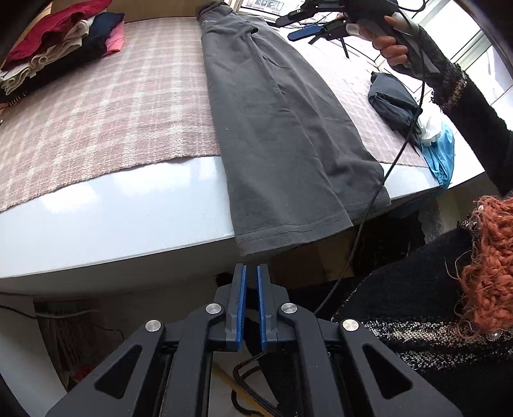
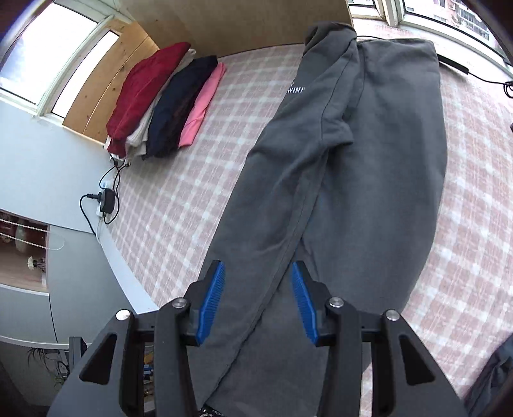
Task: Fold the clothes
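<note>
A dark grey sweatshirt (image 1: 272, 112) (image 2: 352, 179) lies lengthwise on the pink plaid cloth, sleeves folded in, white lettering near the collar at the far end. Its hem hangs slightly over the table's near edge. My left gripper (image 1: 251, 268) sits just below and in front of that hem; a narrow gap shows between its blue pads, with nothing in it. A person's hand holds my right gripper (image 1: 283, 29) (image 2: 258, 266) over the far part of the sweatshirt. It is open, above the cloth, and grips nothing.
A stack of folded clothes (image 1: 64, 41) (image 2: 166, 96) in red, cream, navy and pink sits at the far left. A folded dark blue garment (image 1: 389, 102) and blue-white items (image 1: 439, 150) lie at the right. A black cable (image 1: 378, 192) hangs past the white table edge (image 1: 112, 218).
</note>
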